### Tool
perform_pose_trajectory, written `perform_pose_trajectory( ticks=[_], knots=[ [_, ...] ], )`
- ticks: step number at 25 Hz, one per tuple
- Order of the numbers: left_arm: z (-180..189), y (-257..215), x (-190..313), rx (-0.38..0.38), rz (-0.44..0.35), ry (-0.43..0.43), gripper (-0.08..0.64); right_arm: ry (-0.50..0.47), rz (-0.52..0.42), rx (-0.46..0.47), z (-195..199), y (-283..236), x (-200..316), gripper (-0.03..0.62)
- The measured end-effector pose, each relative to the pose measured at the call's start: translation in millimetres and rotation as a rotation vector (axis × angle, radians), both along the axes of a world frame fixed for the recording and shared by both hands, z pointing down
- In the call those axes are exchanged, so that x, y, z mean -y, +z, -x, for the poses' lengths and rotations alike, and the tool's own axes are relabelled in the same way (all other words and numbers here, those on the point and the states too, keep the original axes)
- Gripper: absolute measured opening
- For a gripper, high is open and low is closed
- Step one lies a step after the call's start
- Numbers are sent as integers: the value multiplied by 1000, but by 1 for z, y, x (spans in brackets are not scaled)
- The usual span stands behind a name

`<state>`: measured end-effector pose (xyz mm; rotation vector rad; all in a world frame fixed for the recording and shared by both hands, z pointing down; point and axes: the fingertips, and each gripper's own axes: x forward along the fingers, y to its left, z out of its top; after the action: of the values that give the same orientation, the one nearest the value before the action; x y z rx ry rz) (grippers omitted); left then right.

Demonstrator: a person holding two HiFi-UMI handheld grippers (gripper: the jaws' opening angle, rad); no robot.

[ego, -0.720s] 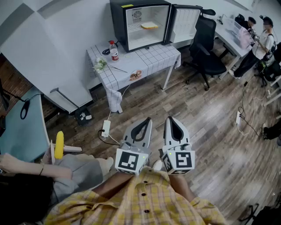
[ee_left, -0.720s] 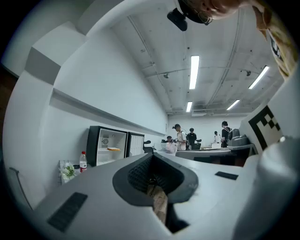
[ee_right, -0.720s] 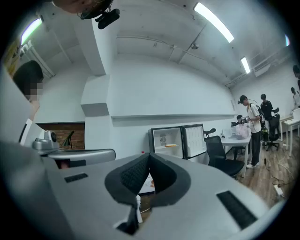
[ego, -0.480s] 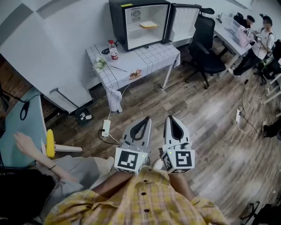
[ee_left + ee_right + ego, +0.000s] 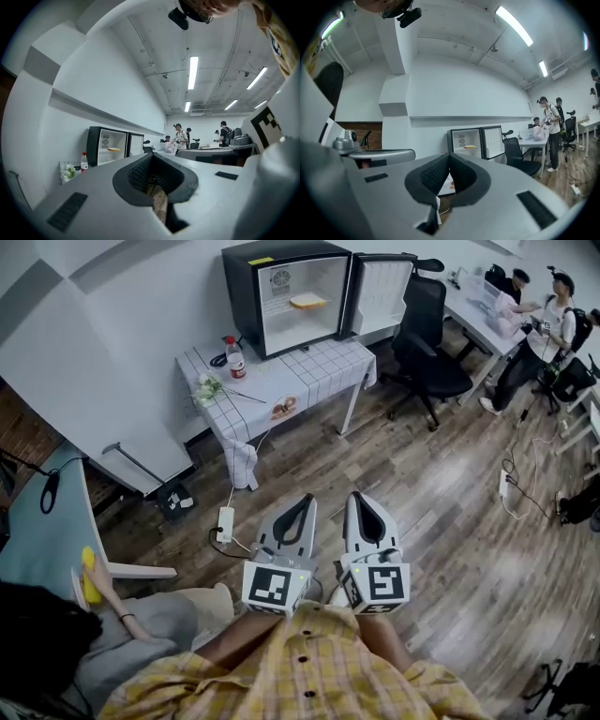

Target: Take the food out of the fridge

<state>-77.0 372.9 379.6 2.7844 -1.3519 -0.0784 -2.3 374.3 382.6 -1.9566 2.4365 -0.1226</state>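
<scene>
The food (image 5: pixel 307 301) is a flat, pale yellow item lying on the upper shelf of the fridge (image 5: pixel 242 296), which stands with its door (image 5: pixel 378 292) swung open at the far end of the checked table (image 5: pixel 319 367), well apart from both grippers. Its exact kind cannot be made out at this range; by its thin slab shape it is probably a slice of bread or a similar item. On that judgement it is light, soft and easily crushed or torn, and not slippery. The recommended hold is at the near edge, one jaw above and one below, with light closing pressure only, lifting it level so that it does not fold. The left gripper (image 5: pixel 304 500) and the right gripper (image 5: pixel 361 495) are held side by side close to the person's body, above the wooden floor (image 5: pixel 441 484), pointing level toward the fridge. On each, the jaws are closed tip to tip, with nothing between them and nothing touched.
</scene>
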Motion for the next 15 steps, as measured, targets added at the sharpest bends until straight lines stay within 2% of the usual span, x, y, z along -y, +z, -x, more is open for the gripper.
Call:
perform_pose_trajectory(
  ticks=[5,10,15],
  knots=[
    [12,-5,4,13,-20,19,5,19,-13,-14,13,-7,4,6],
    [22,-1,9,-5,-4,42,5,49,-27,-41,22,-9,8,6],
    [18,10,21,-5,17,59,5,62,-1,-37,20,0,18,6]
  ],
)
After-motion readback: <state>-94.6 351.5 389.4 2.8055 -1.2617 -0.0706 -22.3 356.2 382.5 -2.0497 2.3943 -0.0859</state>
